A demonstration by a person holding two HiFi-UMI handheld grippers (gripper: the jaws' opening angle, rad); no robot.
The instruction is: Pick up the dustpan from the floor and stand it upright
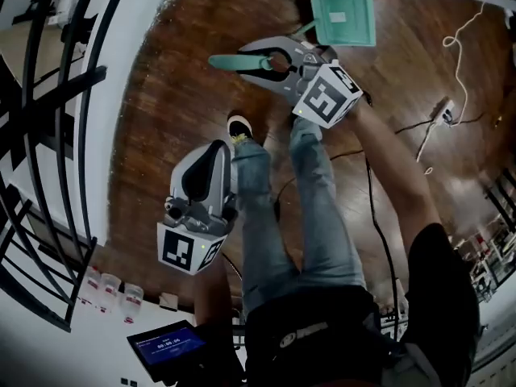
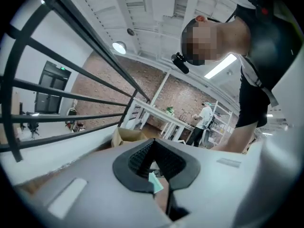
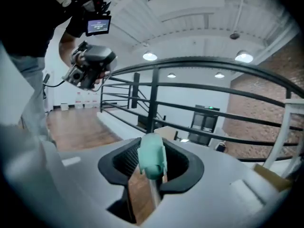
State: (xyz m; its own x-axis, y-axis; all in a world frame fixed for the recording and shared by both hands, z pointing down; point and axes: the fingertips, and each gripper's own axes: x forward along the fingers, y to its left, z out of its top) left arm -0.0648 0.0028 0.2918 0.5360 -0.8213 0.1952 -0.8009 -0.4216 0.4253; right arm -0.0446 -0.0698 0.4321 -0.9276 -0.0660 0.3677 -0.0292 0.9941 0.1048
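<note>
In the head view the teal dustpan (image 1: pixel 345 18) hangs over the wooden floor. Its long handle (image 1: pixel 224 60) runs left through my right gripper (image 1: pixel 251 58), which is shut on it, with the rounded handle end sticking out past the fingertips. The right gripper view shows the same teal handle (image 3: pixel 152 156) clamped between the dark pads of the right gripper (image 3: pixel 151 167). My left gripper (image 1: pixel 218 147) is lower left, away from the dustpan, fingertips together and empty. In the left gripper view the left gripper (image 2: pixel 152 145) is shut, and a teal scrap of the dustpan (image 2: pixel 155 182) shows through the gap behind its pads.
A black railing (image 1: pixel 85 87) curves along the left. The person's legs and a shoe (image 1: pixel 239 126) are below the grippers. A white cable (image 1: pixel 459 47) and a power strip (image 1: pixel 445 111) lie on the floor at right. A tablet (image 1: pixel 169 347) and small cups (image 1: pixel 113 285) sit at lower left.
</note>
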